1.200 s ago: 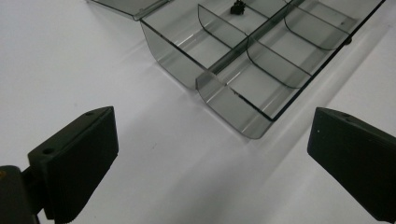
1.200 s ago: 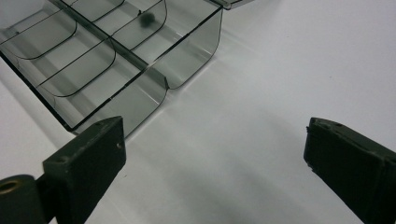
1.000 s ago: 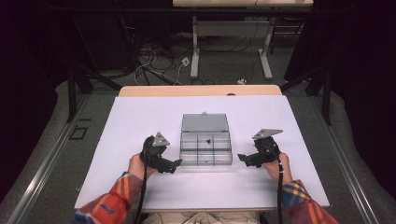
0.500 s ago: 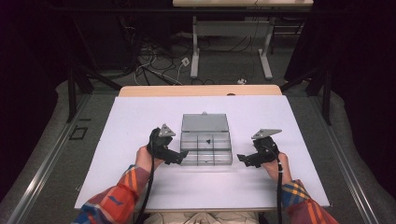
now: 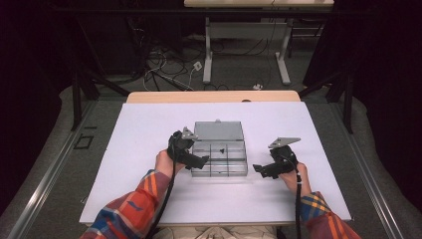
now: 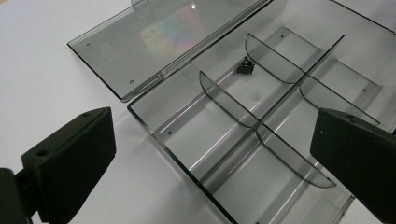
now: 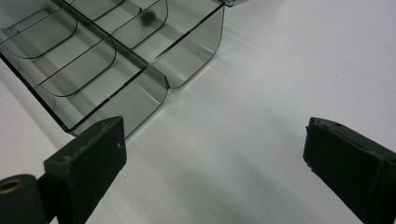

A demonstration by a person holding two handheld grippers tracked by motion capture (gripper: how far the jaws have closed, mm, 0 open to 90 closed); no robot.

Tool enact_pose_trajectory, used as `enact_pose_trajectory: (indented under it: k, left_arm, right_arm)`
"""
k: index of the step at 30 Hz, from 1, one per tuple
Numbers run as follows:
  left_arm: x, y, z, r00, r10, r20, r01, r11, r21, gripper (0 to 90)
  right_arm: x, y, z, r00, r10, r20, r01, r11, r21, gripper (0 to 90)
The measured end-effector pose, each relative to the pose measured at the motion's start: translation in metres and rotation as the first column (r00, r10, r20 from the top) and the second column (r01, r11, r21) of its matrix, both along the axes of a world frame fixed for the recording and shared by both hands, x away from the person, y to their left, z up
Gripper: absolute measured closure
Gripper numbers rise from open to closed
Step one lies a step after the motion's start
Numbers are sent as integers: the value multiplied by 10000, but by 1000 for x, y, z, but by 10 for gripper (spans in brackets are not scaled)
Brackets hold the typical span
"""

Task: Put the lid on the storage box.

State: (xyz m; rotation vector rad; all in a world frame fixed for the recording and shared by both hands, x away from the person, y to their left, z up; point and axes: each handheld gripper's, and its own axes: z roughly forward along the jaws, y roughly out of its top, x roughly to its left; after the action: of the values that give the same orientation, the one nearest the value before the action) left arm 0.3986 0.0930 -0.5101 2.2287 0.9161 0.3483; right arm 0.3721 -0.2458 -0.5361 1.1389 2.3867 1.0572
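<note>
organizer box [image 6: 261,116]: clear smoky plastic, glossy, lid [image 6: 154,42] throwing a rainbow sheen | left gripper [image 6: 215,154], right gripper [image 7: 215,163]: matt black plastic pads (faintly grainy) | table [image 5: 149,129]: smooth white matt top, wooden edge showing at 12 o'clock | sleeves [image 5: 129,209]: plaid cloth

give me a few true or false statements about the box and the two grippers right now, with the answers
1. The clear box has its lid open, lying flat behind it. True.
2. The left gripper is shut on a small part. False: its jaws are wide apart and hold nothing.
3. One small dark part lies in a compartment of the box. True.
4. The right gripper is reaching inside the box. False: it is over the white table beside the box, open and empty.
5. Every compartment holds several parts. False: apart from the one dark part, the compartments look empty.
</note>
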Motion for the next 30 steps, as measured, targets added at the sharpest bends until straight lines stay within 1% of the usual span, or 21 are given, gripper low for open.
enact_pose_trajectory:
  k: [3,6,7,8,10,14,17,19,21,22,26,27,28,30]
  left_arm:
    - [2,-4,-1,10000,59,-40,-59,10000,68,3]
    - [4,-10,-3,9999,-47,-129,49,9999,157,17]
    - [4,-12,-3,9997,-74,-218,77,9999,141,38]
    - [5,-13,-4,9995,-92,-314,95,9999,105,79]
    - [5,-16,-5,9994,-147,-301,150,9998,112,147]
    - [6,-22,-7,9985,-333,-429,343,9992,229,176]
    - [5,-26,-8,9983,-385,-443,399,9987,305,228]
    - [5,-29,-10,9984,-409,-400,420,9987,277,310]
    - [6,-33,-12,9973,-566,-475,581,9978,317,351]
    - [6,-34,-13,9961,-689,-546,713,9965,426,382]
    - [6,-40,-18,9958,-655,-647,688,9964,498,432]
    - [7,-41,-18,9955,-642,-691,684,9958,614,440]
    - [7,-42,-19,9956,-590,-722,634,9961,611,445]
    - [8,-42,-21,9950,-635,-766,692,9948,750,470]
  right_arm:
    - [0,0,0,10000,-23,-67,23,10000,21,56]
    - [0,0,0,10000,-26,-57,26,10000,-17,56]
    - [0,0,-1,10000,-19,-60,19,10000,-18,57]
    - [1,-1,-1,10000,13,-52,-13,10000,26,57]
    - [1,-1,-1,9999,-4,-149,6,9999,116,58]
    - [1,-2,-1,9999,19,-100,-17,9999,112,58]
    - [1,-1,-1,9999,11,-135,-9,9999,138,59]
    - [1,-1,-1,9999,8,-111,-7,10000,91,59]
    - [1,-1,-1,9999,18,-133,-16,9999,128,59]
    - [1,-2,-1,9999,-6,-164,7,9999,116,60]
    - [1,-2,-1,9999,11,-149,-9,9999,113,61]
    - [1,-2,-1,9999,12,-147,-10,9999,108,61]
    - [1,-2,-2,9999,43,-146,-41,9999,128,62]
    - [2,-2,-2,9999,9,-151,-8,10000,93,62]
